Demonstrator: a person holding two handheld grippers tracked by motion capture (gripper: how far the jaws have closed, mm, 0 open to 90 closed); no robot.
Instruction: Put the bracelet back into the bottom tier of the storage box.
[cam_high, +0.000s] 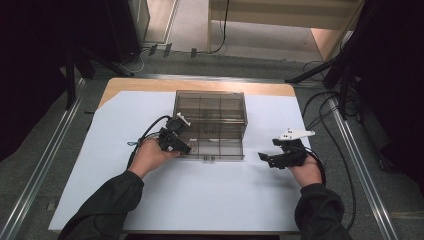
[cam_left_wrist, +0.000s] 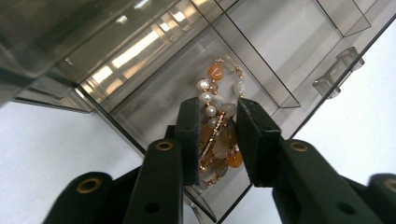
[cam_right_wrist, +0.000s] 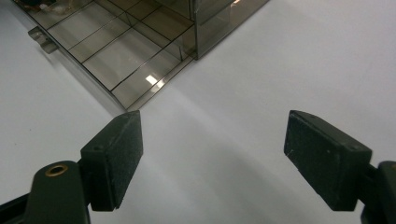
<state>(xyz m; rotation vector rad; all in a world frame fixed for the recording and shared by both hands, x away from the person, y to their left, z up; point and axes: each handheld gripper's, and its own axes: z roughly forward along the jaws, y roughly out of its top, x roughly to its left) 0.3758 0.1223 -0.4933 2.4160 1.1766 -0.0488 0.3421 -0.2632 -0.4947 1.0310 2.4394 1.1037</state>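
Note:
A smoky clear plastic organiser box (cam_high: 210, 106) stands on the white sheet with its divided drawer (cam_high: 216, 146) pulled out toward me. My left gripper (cam_high: 184, 148) reaches into the drawer's left end. In the left gripper view its jaws (cam_left_wrist: 218, 107) stand narrow over a bead bracelet (cam_left_wrist: 215, 72) of pearl, orange and gold beads. The pads touch the beads on both sides, and the bracelet's far end rests in a drawer compartment (cam_left_wrist: 275, 51). My right gripper (cam_high: 265, 159) lies to the right of the drawer, and its jaws (cam_right_wrist: 212, 119) are wide open over bare sheet.
The drawer's small clear handle (cam_left_wrist: 336, 70) sticks out from its front edge, and the right gripper view shows the drawer's bare compartments (cam_right_wrist: 116, 56). The white sheet (cam_high: 200, 195) covers a wooden table. Cables and dark stands ring the table.

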